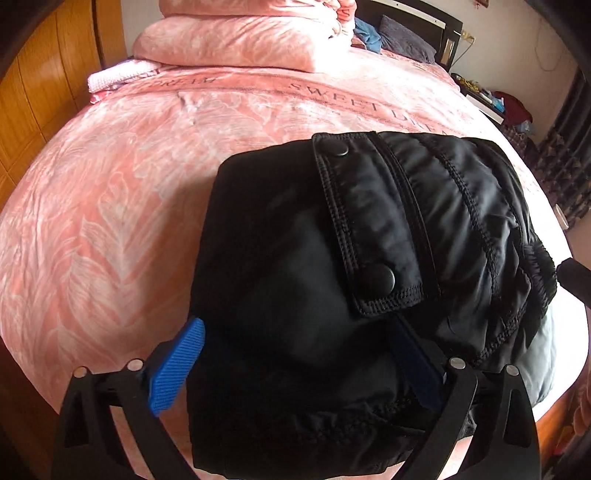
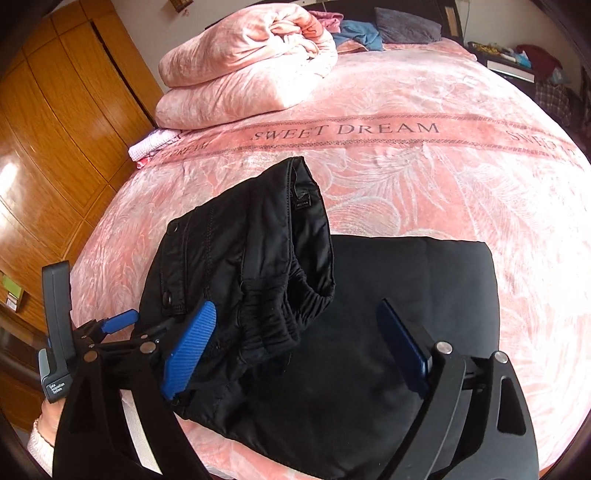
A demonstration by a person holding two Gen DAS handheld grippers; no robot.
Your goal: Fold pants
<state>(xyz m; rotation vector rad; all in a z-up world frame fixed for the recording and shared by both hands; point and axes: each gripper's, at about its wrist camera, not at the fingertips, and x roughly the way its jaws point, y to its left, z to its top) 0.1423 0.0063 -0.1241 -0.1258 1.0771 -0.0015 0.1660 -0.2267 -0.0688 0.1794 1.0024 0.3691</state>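
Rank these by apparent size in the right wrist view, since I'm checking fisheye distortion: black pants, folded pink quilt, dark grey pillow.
1. Black padded pants, though nearness to the camera inflates them.
2. Folded pink plush quilt.
3. Dark grey pillow, farthest, so true size is unsure.

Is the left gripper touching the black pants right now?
Touching. In the left wrist view the black pants fill the space between the open jaws of the left gripper, and the cloth drapes over the right-hand blue pad.

Black-framed left gripper [image 1: 299,362] and right gripper [image 2: 299,350], ribbed blue jaws, silver pivot screws, pale knit sleeve cuff [image 2: 38,448]
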